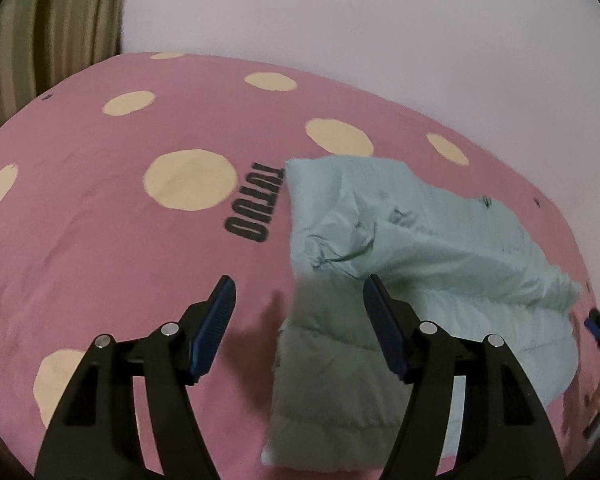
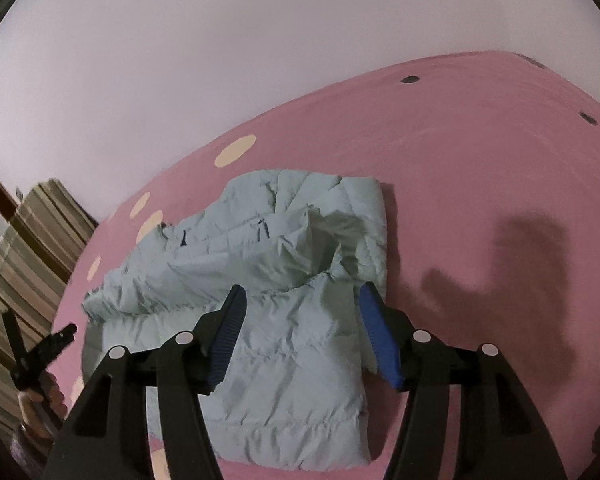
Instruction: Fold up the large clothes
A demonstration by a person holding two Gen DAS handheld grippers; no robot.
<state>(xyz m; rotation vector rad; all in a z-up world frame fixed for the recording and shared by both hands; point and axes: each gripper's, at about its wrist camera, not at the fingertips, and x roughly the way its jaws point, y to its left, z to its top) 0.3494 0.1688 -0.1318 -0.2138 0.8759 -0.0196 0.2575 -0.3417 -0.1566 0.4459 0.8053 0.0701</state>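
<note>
A pale mint quilted jacket (image 1: 440, 240) lies partly folded and rumpled on a pink bed sheet (image 1: 100, 240) with cream dots. My left gripper (image 1: 299, 280) hovers open over the jacket's near left edge, with nothing pinched between its blue pads. In the right wrist view the same jacket (image 2: 260, 240) fills the middle, one layer doubled over the top. My right gripper (image 2: 302, 288) is open just above its near part, and the pads do not press the cloth. The left gripper (image 2: 40, 348) also shows at the far left, held by a hand (image 2: 40, 396).
The sheet (image 2: 480, 160) stretches bare to the right, with a gripper's shadow on it. Black lettering (image 1: 256, 204) is printed beside the jacket. A pale wall (image 1: 340, 20) rises behind the bed. Striped green-and-brown fabric (image 1: 48, 20) hangs at the left edge.
</note>
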